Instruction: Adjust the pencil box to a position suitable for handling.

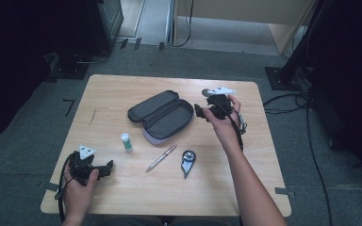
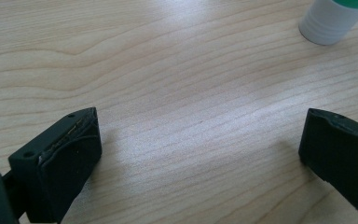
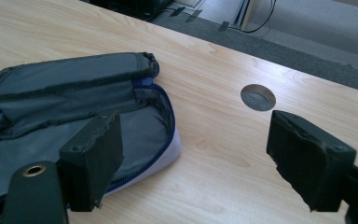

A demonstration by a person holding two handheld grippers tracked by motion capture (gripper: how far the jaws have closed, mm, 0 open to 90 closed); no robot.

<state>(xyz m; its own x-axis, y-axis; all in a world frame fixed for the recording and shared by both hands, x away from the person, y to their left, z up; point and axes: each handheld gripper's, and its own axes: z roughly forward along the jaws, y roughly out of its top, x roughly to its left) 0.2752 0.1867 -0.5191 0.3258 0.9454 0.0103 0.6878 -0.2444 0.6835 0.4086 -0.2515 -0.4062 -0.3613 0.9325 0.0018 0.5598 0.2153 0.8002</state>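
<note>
Right gripper (image 1: 199, 111): fingers (image 3: 93, 154) spread wide, nothing between the pads, nothing pinched. It hangs just beside the pencil case (image 1: 162, 114), at the case's right edge as the high view shows it, jaws pointing toward the open rim. Likely lining up to grab or steady that rim so the case can be loaded; that is a guess from the pose. In the right gripper view one pad overlaps the case's grey lining and the other sits over bare wood; touching or not, cannot tell.

Left gripper (image 1: 107, 169): fingers (image 2: 70, 158) also spread, empty, low over the table (image 1: 245, 188), well apart from the case, toward the near-left corner. Looks parked, waiting.

The pencil case lies unzipped and flat at mid-table, lid folded back, blue zip edge up, cavity apparently empty, so ready to receive things. Near the case, on its near side: glue stick (image 1: 126, 141) with green cap, pen (image 1: 160, 158), and a black and silver tool (image 1: 187, 163), probably a tape dispenser, spaced apart for single picks. A round cable hole (image 3: 258, 97) sits in the wood beyond the case.

No brand, label or writing is readable anywhere.
</note>
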